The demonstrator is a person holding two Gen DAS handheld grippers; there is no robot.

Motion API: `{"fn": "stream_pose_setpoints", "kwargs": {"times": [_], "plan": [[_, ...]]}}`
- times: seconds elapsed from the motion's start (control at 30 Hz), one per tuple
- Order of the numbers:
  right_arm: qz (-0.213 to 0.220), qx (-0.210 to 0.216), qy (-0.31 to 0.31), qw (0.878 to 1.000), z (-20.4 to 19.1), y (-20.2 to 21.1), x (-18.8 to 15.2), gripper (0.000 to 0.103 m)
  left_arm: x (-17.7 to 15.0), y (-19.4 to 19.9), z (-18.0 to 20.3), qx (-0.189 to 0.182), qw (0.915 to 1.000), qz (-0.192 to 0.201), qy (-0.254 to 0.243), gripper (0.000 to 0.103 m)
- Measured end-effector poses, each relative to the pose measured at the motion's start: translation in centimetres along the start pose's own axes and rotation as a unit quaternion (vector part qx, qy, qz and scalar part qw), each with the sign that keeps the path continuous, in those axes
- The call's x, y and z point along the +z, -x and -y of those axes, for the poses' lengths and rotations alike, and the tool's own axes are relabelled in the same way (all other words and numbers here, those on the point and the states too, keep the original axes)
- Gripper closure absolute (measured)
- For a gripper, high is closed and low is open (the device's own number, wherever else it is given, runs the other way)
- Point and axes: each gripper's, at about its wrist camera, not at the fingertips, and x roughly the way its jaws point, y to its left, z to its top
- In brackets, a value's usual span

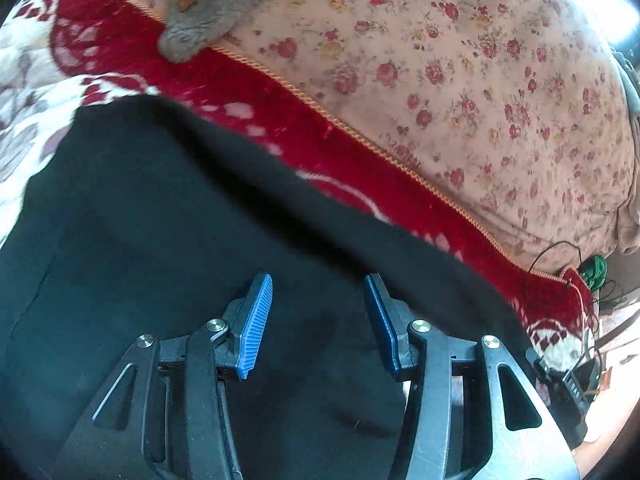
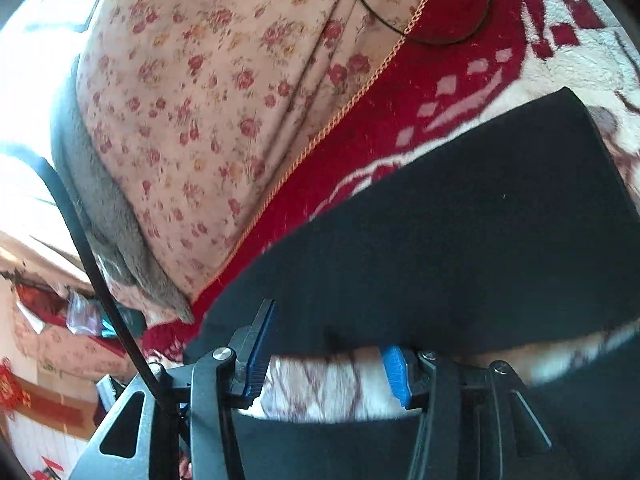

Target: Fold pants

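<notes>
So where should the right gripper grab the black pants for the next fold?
Judging by the right wrist view, take the pants at their near edge, coming in low from the front. The edge lies just ahead of the open right gripper, over the blanket.

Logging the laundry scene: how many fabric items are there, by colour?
Black pants: 1
Red-and-white patterned blanket: 1
Pink floral sheet: 1
Grey fuzzy fabric: 1
Total: 4

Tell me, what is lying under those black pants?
The black pants lie on a red and white patterned blanket, which shows all around them. Whatever is beneath their middle is covered.
</notes>
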Motion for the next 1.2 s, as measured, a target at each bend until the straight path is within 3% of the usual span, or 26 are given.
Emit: {"fn": "stream_pose_setpoints", "kwargs": {"times": [0.13,0.37,0.43,0.47,0.5,0.53,0.6,0.97,1.2], "plan": [[0.002,0.023,-0.012,1.000,0.8,0.3,0.3,0.056,1.5,-1.5,0.2,-0.001,0.9998,-0.004,0.020,0.056],[-0.002,0.012,0.011,1.000,0.5,-0.2,0.3,0.056,3.1,-4.1,0.0,-0.008,0.9980,-0.020,0.059,0.056],[0.002,0.020,0.009,1.000,0.8,-0.4,0.5,0.063,3.3,-4.3,-0.1,-0.012,0.9975,-0.011,0.069,0.056],[0.005,0.020,0.014,1.000,0.9,-0.5,0.6,0.076,3.4,-4.3,-0.2,-0.015,0.9972,-0.007,0.073,0.058],[0.006,0.020,0.020,1.000,1.0,-0.5,0.7,0.086,3.4,-4.2,-0.3,-0.014,0.9972,-0.001,0.073,0.080],[0.008,0.021,0.021,1.000,1.3,-0.5,0.8,0.090,3.5,-4.1,-0.3,-0.001,0.9979,0.004,0.065,0.093],[0.015,0.035,0.008,0.999,1.9,-0.1,1.0,0.095,3.5,-3.8,-0.4,-0.009,0.9981,0.008,0.060,0.095],[0.070,0.041,0.119,0.990,-3.4,5.4,0.5,0.097,1.7,3.4,1.2,-0.034,0.9970,0.068,0.007,0.098],[0.063,0.053,0.136,0.987,-3.4,9.4,-2.1,0.097,-2.6,8.4,1.0,-0.048,0.9953,0.082,-0.022,0.098]]}}
